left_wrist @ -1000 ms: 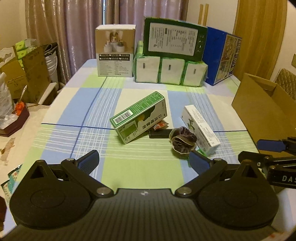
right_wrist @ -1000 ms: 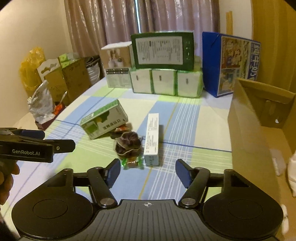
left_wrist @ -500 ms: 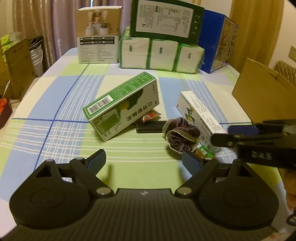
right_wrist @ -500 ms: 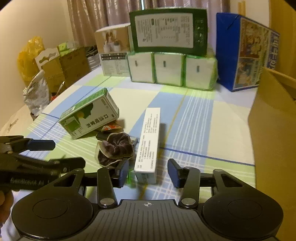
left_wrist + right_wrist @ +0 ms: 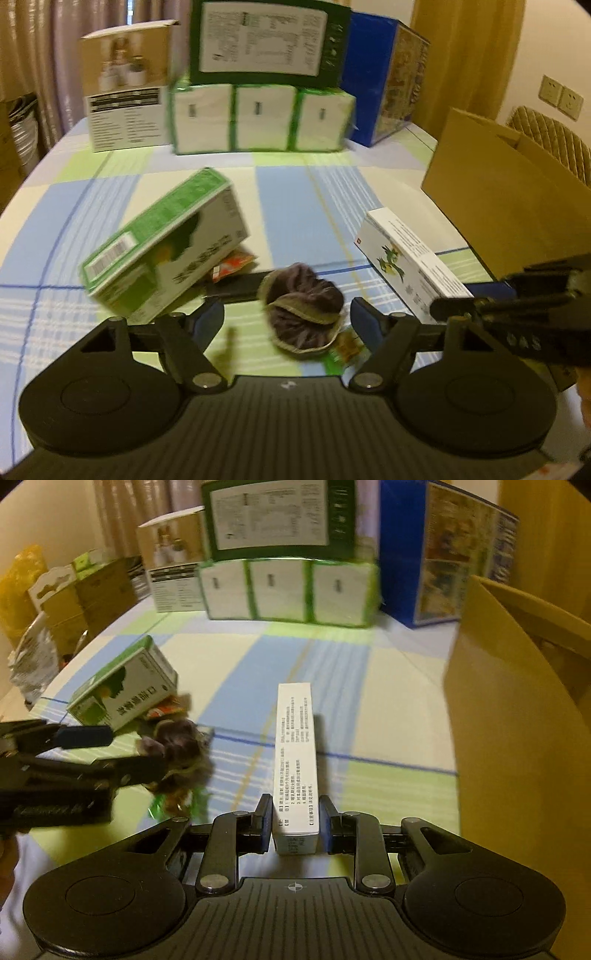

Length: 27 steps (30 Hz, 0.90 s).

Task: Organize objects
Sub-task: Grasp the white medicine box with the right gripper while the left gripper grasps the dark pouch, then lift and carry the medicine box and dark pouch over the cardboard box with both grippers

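We see a tablecloth plaid in blue, light green and cream with thin blue lines. Left: green-and-white box with a barcode. Near it, a dark purple-brown scrunchie and a red-orange packet. Right: white long box with a green figure, plain tan carton. Far: blue box. Our grippers are black with blue pads.

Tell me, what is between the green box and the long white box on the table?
A dark scrunchie lies between the green box and the long white box, with small snack packets by it. The left wrist view shows it best.
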Each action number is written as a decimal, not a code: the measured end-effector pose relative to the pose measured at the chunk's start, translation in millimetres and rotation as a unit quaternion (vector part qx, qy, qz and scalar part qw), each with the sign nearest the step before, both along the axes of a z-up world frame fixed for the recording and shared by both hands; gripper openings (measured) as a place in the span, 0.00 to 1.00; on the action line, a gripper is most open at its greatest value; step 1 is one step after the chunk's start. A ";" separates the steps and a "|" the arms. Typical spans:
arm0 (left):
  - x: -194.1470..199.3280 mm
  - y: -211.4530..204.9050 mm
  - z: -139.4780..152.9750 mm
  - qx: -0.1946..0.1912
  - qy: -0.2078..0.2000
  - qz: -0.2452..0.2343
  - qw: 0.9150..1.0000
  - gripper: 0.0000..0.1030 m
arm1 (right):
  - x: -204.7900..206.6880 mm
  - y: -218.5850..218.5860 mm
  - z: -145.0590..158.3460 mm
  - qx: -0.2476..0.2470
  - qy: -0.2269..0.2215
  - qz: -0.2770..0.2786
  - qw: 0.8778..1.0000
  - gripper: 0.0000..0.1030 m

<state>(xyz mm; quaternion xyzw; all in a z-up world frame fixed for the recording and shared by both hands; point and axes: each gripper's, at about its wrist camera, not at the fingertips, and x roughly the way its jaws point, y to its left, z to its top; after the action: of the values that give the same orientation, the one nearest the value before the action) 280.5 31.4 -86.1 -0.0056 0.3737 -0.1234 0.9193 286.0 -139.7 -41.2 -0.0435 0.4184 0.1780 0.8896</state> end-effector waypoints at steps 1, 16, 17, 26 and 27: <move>3.6 -4.0 -2.7 0.005 0.001 -0.003 1.000 0.65 | -2.0 -1.3 0.2 0.001 0.000 -0.001 1.000 0.22; -52.9 9.7 21.2 0.012 0.019 0.053 0.998 0.18 | -58.7 -10.1 9.5 0.005 0.005 -0.007 1.000 0.22; -62.7 9.8 22.1 0.012 0.022 0.052 0.998 0.18 | -66.6 -10.3 10.3 0.005 0.006 -0.008 1.000 0.22; -113.9 -11.4 4.9 0.056 0.042 0.004 0.998 0.26 | -113.6 -14.6 12.0 0.007 0.015 -0.004 1.000 0.25; -114.7 -11.6 3.9 0.056 0.040 0.005 0.998 0.32 | -112.8 -13.2 12.2 0.003 0.010 -0.002 1.000 0.31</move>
<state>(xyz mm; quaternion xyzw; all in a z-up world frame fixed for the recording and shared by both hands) 165.8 19.8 -82.2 0.0390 0.4161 -0.0974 0.9032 173.2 -152.9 -29.0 -0.0385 0.4265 0.1782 0.8859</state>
